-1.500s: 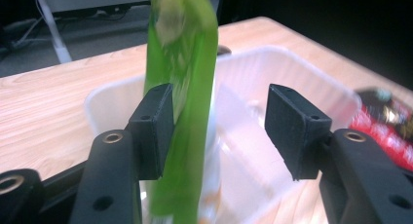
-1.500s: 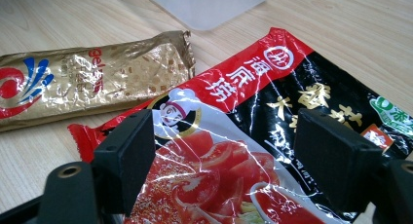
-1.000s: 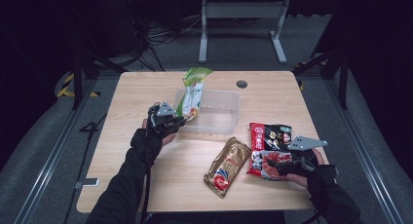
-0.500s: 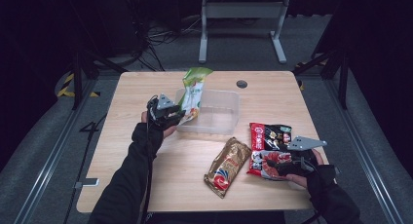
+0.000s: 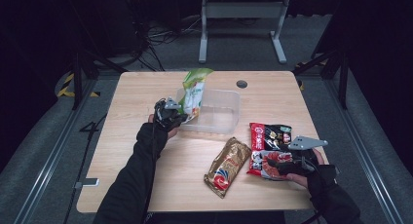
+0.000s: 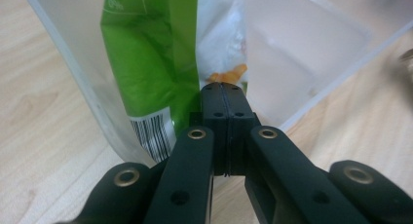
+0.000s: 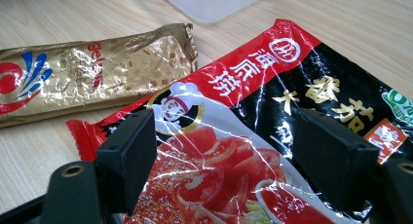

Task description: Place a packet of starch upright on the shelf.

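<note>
From the high view, a pale wooden tabletop [image 5: 122, 136] carries a clear plastic bin [image 5: 219, 118], a gold snack packet [image 5: 227, 166] and a red-and-black noodle packet [image 5: 268, 148]. A green-and-white bag [image 5: 194, 93] stands tilted at the bin's left end, its top leaning away from the person and rising above the rim. The left gripper [image 5: 171, 114] is at the bin's near left corner, touching the bag's lower end. The right gripper [image 5: 285, 161] lies over the near part of the noodle packet.

The left gripper view adds what the high view cannot resolve: the jaws are pressed together on the bag's bottom edge, by the seam where green film meets white. A barcode panel [image 6: 152, 132] sits on the green side and orange snack shapes are printed on the white. Seen through the bin's frosted, smooth wall [image 6: 87, 87], the bag runs lengthwise up and away from the jaws.

The right gripper view shows its jaws wide apart, one at each side of the noodle packet [image 7: 253, 146], which is glossy, crinkled film printed with tomato slices and a chef emblem. Whether the jaws touch it I cannot tell. The gold packet [image 7: 92, 78] lies just beside it, a long flat foil rectangle with a crimped end. In the high view its long axis runs diagonally, from near left to far right.
</note>
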A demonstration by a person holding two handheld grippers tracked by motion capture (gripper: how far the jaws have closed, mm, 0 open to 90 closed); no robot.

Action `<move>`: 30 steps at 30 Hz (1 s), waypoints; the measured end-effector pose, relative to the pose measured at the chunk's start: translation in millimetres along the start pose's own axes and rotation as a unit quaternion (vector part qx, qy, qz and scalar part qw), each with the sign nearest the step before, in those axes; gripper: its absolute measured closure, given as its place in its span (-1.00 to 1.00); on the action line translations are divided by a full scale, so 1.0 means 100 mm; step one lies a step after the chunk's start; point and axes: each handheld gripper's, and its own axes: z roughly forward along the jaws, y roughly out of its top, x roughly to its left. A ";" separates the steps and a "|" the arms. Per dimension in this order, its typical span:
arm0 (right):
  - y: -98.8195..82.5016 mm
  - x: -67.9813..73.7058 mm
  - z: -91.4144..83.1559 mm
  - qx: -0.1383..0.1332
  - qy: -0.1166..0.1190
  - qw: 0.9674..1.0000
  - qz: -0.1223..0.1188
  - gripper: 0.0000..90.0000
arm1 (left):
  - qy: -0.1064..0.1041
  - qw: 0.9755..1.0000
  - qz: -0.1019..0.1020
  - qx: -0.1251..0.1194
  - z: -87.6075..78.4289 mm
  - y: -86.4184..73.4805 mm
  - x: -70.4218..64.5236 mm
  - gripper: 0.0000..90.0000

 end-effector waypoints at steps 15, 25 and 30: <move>0.00 -0.03 -0.02 -0.005 -0.012 1.000 0.005 -0.45 | -0.037 0.999 -0.013 -0.017 0.06 -0.03 -0.10 1.00; -0.01 -0.08 -0.03 -0.008 -0.030 0.999 0.012 -0.45 | -0.059 0.995 -0.005 -0.081 -0.28 -0.06 -0.16 0.87; -0.01 -0.07 -0.02 -0.008 -0.026 1.000 0.013 -0.43 | -0.064 0.993 0.018 -0.097 -0.51 -0.16 -0.21 0.63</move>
